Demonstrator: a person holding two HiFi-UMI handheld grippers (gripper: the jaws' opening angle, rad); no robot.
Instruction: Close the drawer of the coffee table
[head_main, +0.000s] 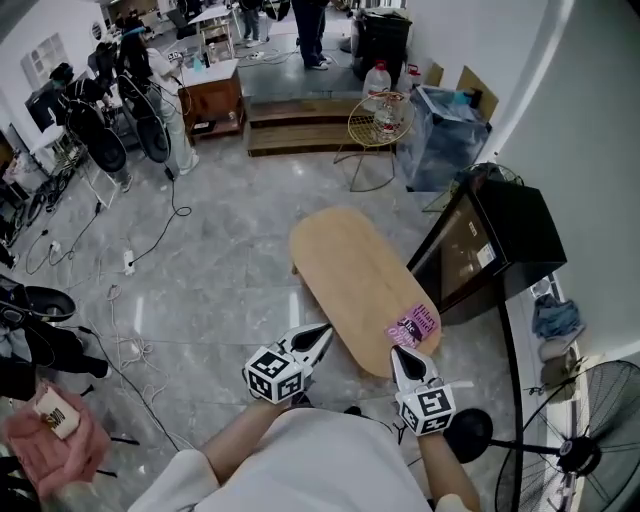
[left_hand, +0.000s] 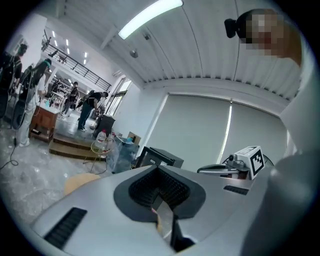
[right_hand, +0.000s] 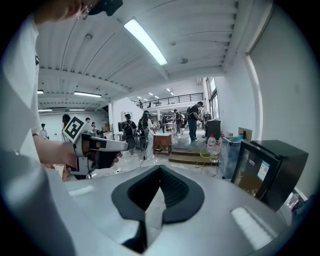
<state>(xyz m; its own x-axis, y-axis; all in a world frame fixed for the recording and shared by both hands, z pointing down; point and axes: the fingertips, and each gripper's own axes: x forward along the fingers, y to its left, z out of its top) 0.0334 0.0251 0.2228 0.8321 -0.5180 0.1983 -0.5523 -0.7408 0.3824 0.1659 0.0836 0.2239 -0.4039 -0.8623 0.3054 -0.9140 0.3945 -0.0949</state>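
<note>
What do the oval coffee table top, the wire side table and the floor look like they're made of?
The coffee table top: likely light wood or veneer, matte; even tan, no glare. The wire side table: thin metal rod, gold-toned; you see through it. The floor: polished grey stone or marble-look tile; veined, glossy, with joint lines.

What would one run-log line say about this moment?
left gripper: shut, empty | right gripper: shut, empty | position: both by near end of coffee table | drawer: not in view
</note>
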